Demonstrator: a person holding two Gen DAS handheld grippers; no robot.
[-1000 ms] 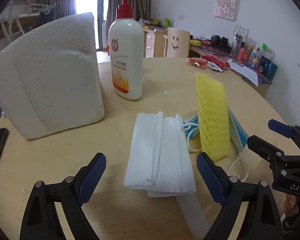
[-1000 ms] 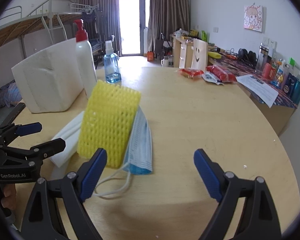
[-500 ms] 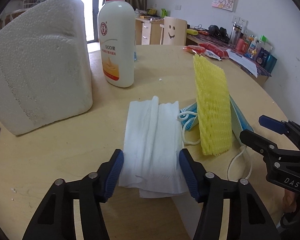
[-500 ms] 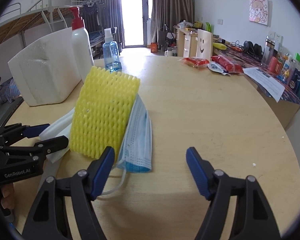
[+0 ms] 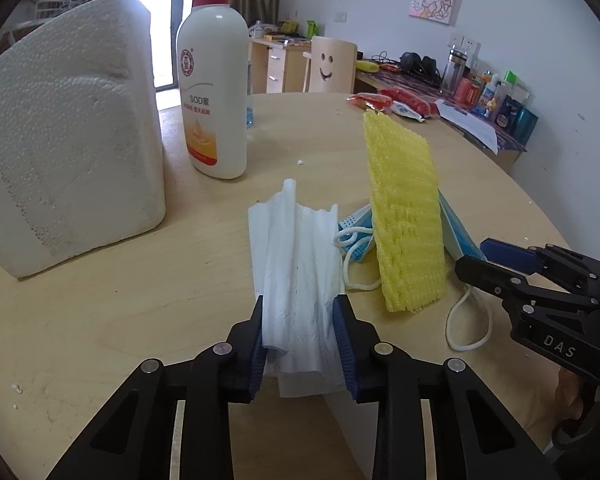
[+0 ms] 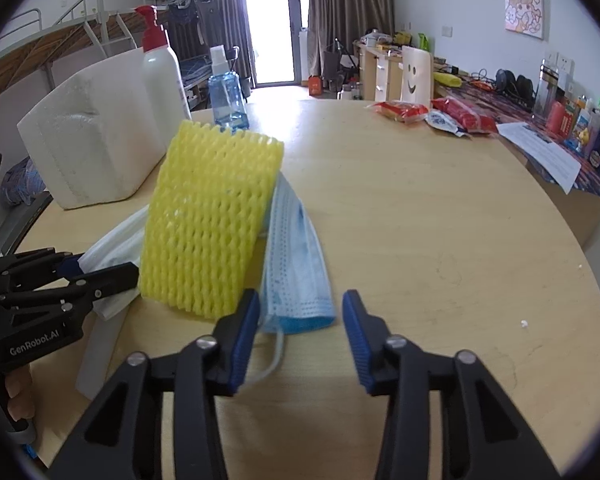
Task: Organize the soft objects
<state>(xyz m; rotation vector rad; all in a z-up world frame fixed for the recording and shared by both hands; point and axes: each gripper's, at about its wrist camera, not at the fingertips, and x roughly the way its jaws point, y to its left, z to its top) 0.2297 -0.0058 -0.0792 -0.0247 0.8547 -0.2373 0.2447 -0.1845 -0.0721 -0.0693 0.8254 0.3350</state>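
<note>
Two containers stand on the round wooden counter (image 5: 100, 320): one white lotion pump bottle with a red cap (image 5: 214, 92), contents not visible, and one clear spray bottle (image 6: 227, 98) holding blue liquid. One white foam block (image 5: 68, 152) stands beside the pump bottle. Soft items count three: one folded white tissue (image 5: 300, 256), one yellow foam mesh sleeve (image 6: 212, 216), one blue pleated face mask (image 6: 296, 256). The tissue's long axis runs away from me, its near end between the jaws of my left gripper (image 5: 302, 340), which are closing with the pads against its sides. The mesh sleeve leans tilted over the mask. The jaws of my right gripper (image 6: 300, 332) are closing, spread either side of the mask's near edge.
</note>
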